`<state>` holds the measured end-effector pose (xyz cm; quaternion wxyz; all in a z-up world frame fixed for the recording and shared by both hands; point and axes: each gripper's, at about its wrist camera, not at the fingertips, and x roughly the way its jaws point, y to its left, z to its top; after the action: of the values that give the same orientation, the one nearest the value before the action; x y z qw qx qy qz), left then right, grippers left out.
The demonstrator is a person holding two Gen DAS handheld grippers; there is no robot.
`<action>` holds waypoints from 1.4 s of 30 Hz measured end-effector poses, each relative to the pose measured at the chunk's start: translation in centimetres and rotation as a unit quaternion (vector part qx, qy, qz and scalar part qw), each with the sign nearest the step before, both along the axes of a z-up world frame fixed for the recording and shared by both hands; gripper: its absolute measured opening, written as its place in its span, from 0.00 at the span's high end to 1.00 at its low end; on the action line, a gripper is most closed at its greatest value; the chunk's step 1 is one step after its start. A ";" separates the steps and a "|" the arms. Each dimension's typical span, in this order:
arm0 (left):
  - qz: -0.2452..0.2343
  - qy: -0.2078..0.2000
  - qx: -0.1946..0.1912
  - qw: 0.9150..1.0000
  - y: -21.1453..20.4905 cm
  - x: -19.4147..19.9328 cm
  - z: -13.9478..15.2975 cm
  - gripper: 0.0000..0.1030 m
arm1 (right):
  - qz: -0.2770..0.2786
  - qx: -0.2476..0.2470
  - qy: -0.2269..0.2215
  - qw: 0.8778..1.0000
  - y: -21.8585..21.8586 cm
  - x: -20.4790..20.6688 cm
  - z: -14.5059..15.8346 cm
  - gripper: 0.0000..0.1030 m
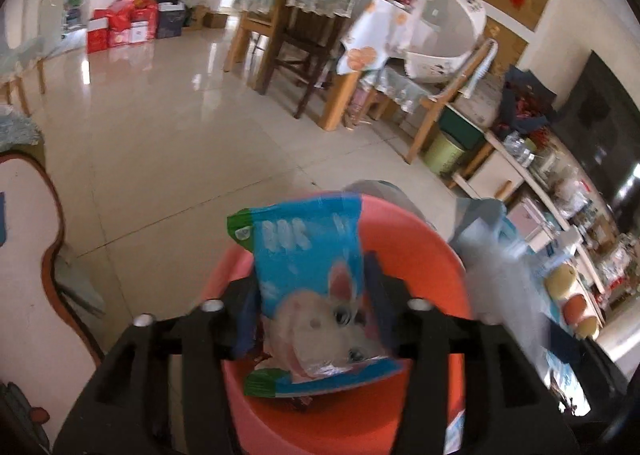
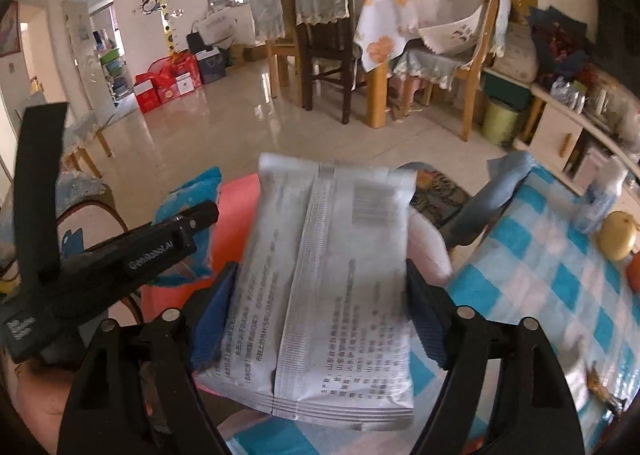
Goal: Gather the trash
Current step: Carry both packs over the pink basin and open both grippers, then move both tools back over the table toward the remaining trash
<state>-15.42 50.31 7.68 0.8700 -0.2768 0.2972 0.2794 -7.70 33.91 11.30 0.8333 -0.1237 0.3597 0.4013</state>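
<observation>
Left wrist view: my left gripper (image 1: 312, 307) has its jaws partly apart, with a blue plastic snack wrapper printed with a white rabbit (image 1: 316, 295) standing between the blue pads (image 1: 245, 319). The picture is blurred, so I cannot tell whether the pads press on it. The wrapper hangs over the mouth of a round orange-red plastic bin (image 1: 424, 267) that fills the lower centre of the frame. Right of the bin a blue-and-white checked counter (image 1: 560, 371) runs along the lower right edge.

In the right wrist view my right gripper (image 2: 320, 307) stands with wide jaws, and a flat silver foil packet with printed text and a centre seam (image 2: 332, 275) lies between them, its edges against both blue pads (image 2: 212, 319). It sits at the centre of the frame, in front of the same bin (image 2: 236, 199). The left gripper's black body (image 2: 120, 263) reaches in from the left edge, the blue wrapper (image 2: 192, 195) showing past its tip. The checked counter (image 2: 532, 255) takes the lower right, with a yellow round fruit (image 2: 618, 235) near the right edge. Wooden chairs with pale covers (image 2: 320, 15) stand across the tiled floor (image 2: 224, 127) at the top of the frame.
</observation>
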 end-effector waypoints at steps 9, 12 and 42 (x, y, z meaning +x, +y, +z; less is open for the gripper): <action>-0.013 0.017 0.034 0.999 -2.1 0.8 0.6 0.18 | -0.069 0.028 0.011 0.997 -5.5 0.0 -0.1 0.13; -0.027 0.016 0.048 0.998 -3.2 1.1 0.9 0.16 | -0.087 0.019 0.004 0.996 -7.6 -0.4 -0.4 0.12; -0.242 -0.021 0.134 0.961 -18.3 4.1 2.2 0.16 | -0.189 0.012 -0.018 0.982 -22.6 -6.4 -2.4 0.11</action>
<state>-11.28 32.01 9.90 0.9467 -0.0834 0.2972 0.0920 -14.12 11.35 8.90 0.9018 -0.0505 0.3565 0.2392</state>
